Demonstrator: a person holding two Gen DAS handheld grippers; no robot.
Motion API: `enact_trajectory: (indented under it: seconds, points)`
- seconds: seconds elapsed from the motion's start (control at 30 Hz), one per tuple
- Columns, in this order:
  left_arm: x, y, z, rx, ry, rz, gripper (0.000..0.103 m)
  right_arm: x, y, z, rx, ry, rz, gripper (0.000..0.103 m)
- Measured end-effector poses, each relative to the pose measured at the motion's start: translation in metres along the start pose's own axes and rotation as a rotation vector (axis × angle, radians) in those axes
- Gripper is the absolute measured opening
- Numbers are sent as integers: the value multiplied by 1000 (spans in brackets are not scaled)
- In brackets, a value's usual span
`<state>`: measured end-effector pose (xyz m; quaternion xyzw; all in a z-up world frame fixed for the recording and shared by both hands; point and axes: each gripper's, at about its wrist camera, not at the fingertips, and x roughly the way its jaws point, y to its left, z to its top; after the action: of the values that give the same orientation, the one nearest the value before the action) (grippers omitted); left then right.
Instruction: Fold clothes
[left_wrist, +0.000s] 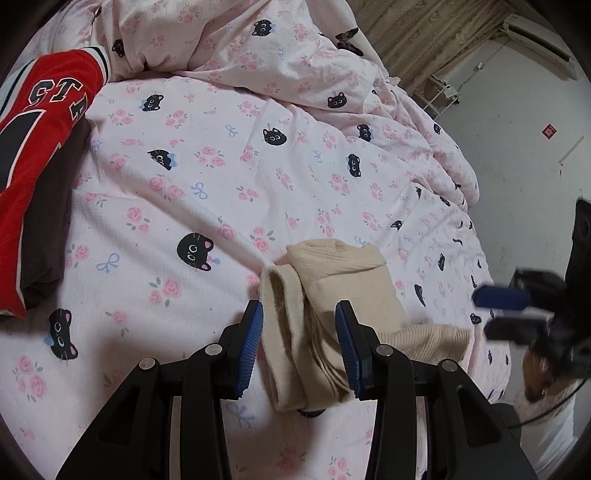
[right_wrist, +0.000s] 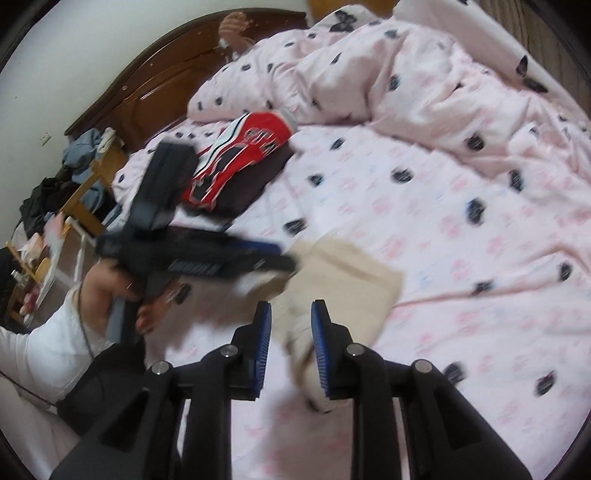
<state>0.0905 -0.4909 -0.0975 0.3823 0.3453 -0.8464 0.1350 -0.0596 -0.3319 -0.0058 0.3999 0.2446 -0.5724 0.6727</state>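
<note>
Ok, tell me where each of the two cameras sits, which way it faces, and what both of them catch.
Left wrist: sits on the left gripper, looks across the bed at the beige garment between its open fingers; the right gripper and a hand show at right.
Right wrist: sits on the right gripper, faces the headboard, blurred; the left gripper, a hand and white sleeve show at left.
Shared: the beige garment, the red jersey on a dark garment, the pink cat-print sheet.
</note>
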Motion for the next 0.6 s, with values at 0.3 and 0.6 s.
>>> enact_trajectory:
  seconds: [0.3, 0.6]
  points:
    - [-1, 10, 2, -41, -2, -12, 36, 20, 26, -14, -163, 27, -176, 49]
    - [3, 4, 2, -25, 1, -6, 36, 66, 77, -54, -382, 87, -380, 29]
